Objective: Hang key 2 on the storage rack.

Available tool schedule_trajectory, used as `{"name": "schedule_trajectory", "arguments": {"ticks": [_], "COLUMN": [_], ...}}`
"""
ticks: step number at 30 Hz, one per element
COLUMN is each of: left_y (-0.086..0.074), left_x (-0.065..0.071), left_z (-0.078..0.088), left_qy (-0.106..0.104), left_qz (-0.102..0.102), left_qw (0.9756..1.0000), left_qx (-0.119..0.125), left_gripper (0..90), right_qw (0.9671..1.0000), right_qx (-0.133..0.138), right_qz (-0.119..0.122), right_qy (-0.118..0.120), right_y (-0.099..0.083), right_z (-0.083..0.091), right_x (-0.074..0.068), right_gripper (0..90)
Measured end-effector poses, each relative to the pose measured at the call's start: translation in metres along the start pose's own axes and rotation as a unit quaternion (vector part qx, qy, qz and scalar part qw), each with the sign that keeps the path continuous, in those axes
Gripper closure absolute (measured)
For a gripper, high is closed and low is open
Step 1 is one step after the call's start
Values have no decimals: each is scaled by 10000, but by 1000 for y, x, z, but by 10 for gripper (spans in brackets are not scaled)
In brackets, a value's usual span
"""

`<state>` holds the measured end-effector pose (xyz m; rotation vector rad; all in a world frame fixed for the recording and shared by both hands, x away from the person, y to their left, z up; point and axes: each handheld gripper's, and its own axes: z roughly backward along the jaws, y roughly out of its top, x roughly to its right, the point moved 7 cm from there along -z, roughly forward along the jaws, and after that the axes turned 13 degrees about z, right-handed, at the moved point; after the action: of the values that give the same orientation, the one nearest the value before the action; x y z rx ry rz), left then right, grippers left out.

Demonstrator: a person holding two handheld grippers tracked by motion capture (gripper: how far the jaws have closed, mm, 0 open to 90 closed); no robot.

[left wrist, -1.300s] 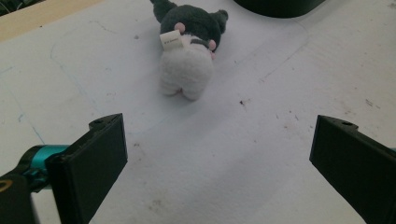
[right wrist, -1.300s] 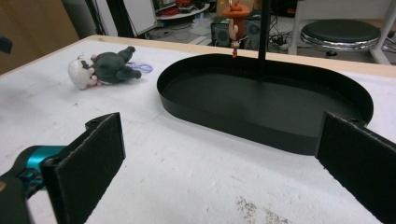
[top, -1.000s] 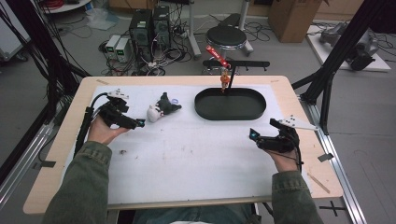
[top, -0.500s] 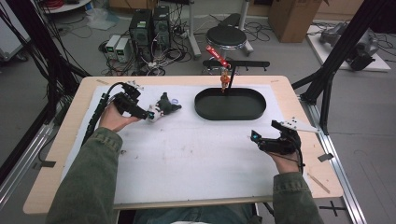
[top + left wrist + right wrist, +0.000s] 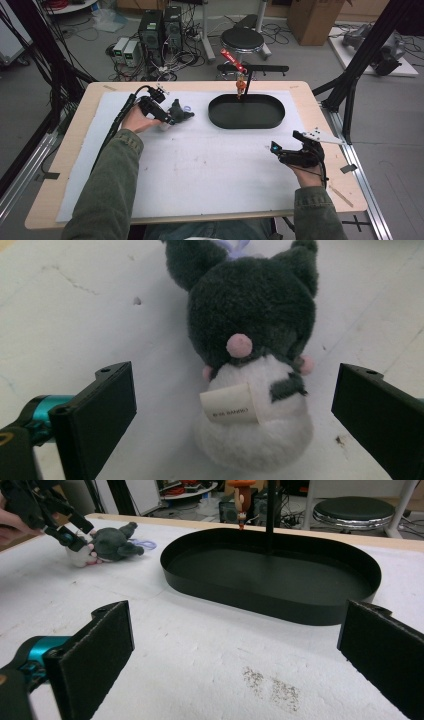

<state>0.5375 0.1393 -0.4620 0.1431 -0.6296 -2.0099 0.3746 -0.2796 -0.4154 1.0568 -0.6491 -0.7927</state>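
A dark grey and white plush toy lies on the white mat, with a paper tag on its white body and a lilac loop at its head. My left gripper is open, one jaw on each side of the toy's white lower half, not touching it. In the high view the left gripper is at the toy, left of the black oval tray. My right gripper rests open at the right of the table; its own view faces the tray and the toy.
A black post stands at the tray's far rim with a small orange figure hanging from it. The white mat covers most of the wooden table. A stool, computers and cables are on the floor beyond the far edge.
My left gripper has moved right across the mat to the plush toy and now straddles it. The right gripper has stayed in place.
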Motion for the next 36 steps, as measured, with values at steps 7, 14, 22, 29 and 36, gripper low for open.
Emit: {"name": "schedule_trajectory", "arguments": {"ticks": [7,14,22,29,36], "left_y": [-12,-11,-7,-4,-3], "left_x": [8,10,13,15,20], "left_z": [-18,-10,14,39,54], "left_qy": [163,115,-175,-234,-289], "left_qz": [-409,-454,-369,-318,-321], "left_qw": [9979,9979,9987,9991,9991], "left_qx": [-477,-445,-320,-126,-27], "left_gripper": [398,521,532,533,534], "right_qw": [10000,10000,10000,10000,10000], "right_qx": [-10,-23,-30,-35,-8], "right_qz": [-28,-40,-40,-7,1], "right_qy": [-29,-25,-24,3,19], "right_y": [-1,-2,-1,-1,-1], "right_z": [2,1,-1,-3,-4], "right_x": [1,1,1,0,0], "right_gripper": [8,8,8,8,8]}}
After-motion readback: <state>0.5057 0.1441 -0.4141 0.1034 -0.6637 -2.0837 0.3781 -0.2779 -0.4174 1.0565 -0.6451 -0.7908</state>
